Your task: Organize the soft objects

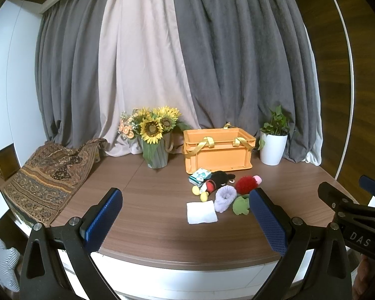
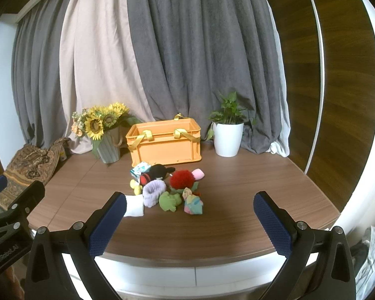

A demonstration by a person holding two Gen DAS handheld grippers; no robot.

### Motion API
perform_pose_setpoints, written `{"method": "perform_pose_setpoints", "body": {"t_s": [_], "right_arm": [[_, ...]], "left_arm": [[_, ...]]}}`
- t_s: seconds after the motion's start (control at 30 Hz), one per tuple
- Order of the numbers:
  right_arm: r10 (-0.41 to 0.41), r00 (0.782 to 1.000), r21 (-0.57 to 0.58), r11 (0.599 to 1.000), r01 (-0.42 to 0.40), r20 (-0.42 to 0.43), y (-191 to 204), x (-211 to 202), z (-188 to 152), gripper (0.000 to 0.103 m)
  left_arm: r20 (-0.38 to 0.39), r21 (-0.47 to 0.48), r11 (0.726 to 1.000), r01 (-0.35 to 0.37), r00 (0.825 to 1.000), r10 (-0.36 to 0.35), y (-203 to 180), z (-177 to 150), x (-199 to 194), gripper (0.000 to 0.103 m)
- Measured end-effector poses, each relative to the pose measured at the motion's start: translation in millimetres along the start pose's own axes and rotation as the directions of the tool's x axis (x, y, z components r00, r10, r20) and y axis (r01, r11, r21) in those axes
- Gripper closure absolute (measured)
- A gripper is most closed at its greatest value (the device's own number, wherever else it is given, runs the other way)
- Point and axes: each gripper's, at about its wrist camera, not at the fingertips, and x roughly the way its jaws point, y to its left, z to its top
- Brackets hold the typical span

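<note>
An orange crate (image 1: 218, 150) (image 2: 163, 143) with yellow ribbon handles stands at the back of the wooden table. In front of it lies a pile of soft things: a white folded cloth (image 1: 201, 212) (image 2: 135, 207), a lilac slipper (image 1: 225, 198) (image 2: 153, 193), a green plush (image 1: 241, 205) (image 2: 169, 200), a red fuzzy ball (image 1: 245, 184) (image 2: 182, 178), a black and red mouse plush (image 1: 213, 181) (image 2: 153, 173), a tissue pack (image 1: 199, 175) (image 2: 139, 169) and a pastel plush (image 2: 193, 203). My left gripper (image 1: 186, 216) and right gripper (image 2: 190, 218) are open, empty, near the front edge.
A sunflower vase (image 1: 156, 137) (image 2: 105, 135) stands left of the crate, a white potted plant (image 1: 273, 140) (image 2: 227, 135) right of it. A patterned cloth (image 1: 47, 177) (image 2: 28, 165) drapes over the table's left end. Grey and beige curtains hang behind.
</note>
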Motion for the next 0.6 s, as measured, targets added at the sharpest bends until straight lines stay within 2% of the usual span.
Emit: {"method": "perform_pose_setpoints", "body": {"t_s": [0.6], "right_arm": [[0.001,1.000,0.001,1.000,-0.001,-0.001,-0.9,-0.1,0.2,0.000]], "left_arm": [[0.004,0.000,1.000,0.002,1.000,-0.002,-2.7,-1.5,1.3,0.000]]}}
